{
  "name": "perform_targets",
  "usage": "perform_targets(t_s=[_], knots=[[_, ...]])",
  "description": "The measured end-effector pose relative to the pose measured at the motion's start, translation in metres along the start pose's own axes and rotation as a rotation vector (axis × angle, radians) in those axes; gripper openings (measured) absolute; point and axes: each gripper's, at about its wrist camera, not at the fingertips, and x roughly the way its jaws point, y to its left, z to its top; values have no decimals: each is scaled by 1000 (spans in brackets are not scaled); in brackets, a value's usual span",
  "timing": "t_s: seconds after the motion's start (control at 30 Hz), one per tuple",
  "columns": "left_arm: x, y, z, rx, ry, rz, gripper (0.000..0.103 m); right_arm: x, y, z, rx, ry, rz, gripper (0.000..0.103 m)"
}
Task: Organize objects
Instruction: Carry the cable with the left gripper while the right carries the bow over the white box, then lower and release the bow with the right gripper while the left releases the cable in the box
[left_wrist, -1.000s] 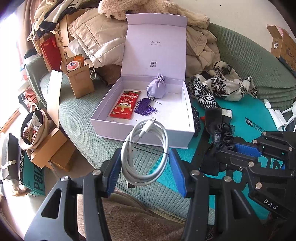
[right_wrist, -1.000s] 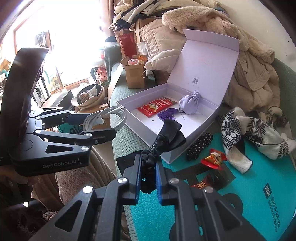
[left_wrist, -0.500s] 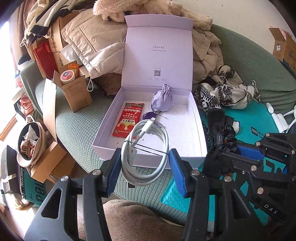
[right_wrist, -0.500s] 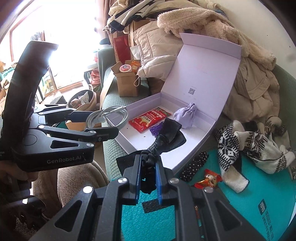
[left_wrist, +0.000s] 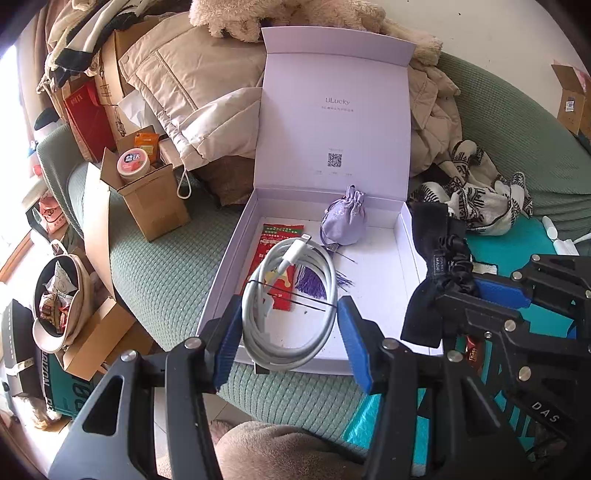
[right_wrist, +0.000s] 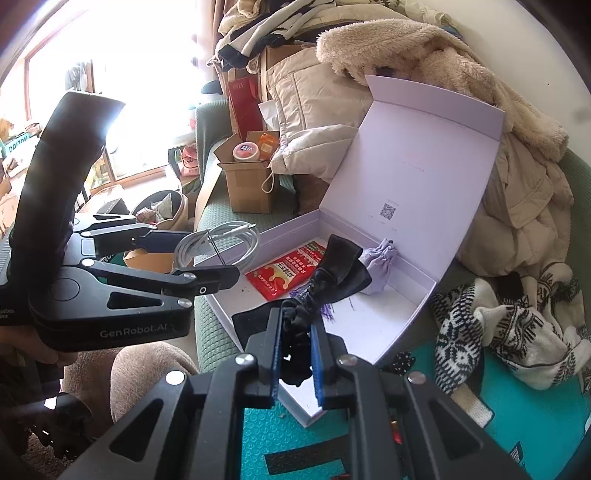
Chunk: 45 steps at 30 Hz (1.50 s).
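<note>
An open lilac gift box (left_wrist: 373, 334) (right_wrist: 400, 341) lies on the green sofa, lid upright. Inside lie a red snack packet (left_wrist: 280, 230) (right_wrist: 286, 271), a lilac drawstring pouch (left_wrist: 343, 219) (right_wrist: 380, 260) and a purple tassel (left_wrist: 310, 280). My left gripper (left_wrist: 288, 325) (right_wrist: 207, 253) is shut on a coiled white cable (left_wrist: 288, 295) (right_wrist: 218, 247), held over the box's front left corner. My right gripper (right_wrist: 295, 354) (left_wrist: 476, 295) is shut on a black fabric bow (right_wrist: 332, 273) (left_wrist: 439, 266), held over the box's front right edge.
A brown cardboard box (left_wrist: 147, 192) with a pink jar stands left of the gift box. Beige coats (left_wrist: 192, 85) pile behind it. A black-and-white knit (left_wrist: 480, 199) and a teal mat (right_wrist: 517, 406) lie to the right. A basket (left_wrist: 55, 299) and boxes sit on the floor, left.
Both grippers have moved forward toward the gift box with their loads. The cable now hangs over the box's inside, and the bow is over its front edge.
</note>
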Motion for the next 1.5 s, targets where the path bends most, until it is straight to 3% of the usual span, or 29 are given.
perform_targets(t_s=[0.87,1.5], knots=[[99,28,76,42,26,-16,49,82,-42,49,14,6,-22,13],[172,43,89,52,87,-9,49,143,-61,58,28,55,-26,13]])
